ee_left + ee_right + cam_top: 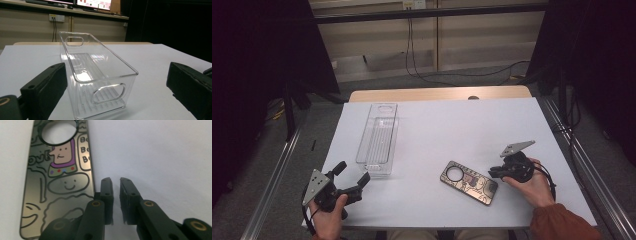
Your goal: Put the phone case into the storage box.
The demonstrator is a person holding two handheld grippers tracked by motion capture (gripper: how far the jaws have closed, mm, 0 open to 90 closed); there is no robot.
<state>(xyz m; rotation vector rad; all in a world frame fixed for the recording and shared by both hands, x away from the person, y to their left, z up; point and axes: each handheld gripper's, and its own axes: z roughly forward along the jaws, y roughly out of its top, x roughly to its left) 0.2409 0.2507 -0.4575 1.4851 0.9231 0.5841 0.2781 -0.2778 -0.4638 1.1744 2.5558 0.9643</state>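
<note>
The right tongs (pixel 496 172) are nearly closed — only a narrow slit shows between the jaws, which grip nothing — and they sit low over the white bench (pixel 447 125) just beside the end of the flat, glossy metallic phone case printed with cartoon doodles and cut with a round camera hole (pixel 469 182). The left tongs (pixel 352 175) are spread wide and empty, pointing at the near end of the clear, long rectangular plastic bin with cut-out handles (pixel 379 137), which stands upright on the bench's left half — well apart from the phone case.
</note>
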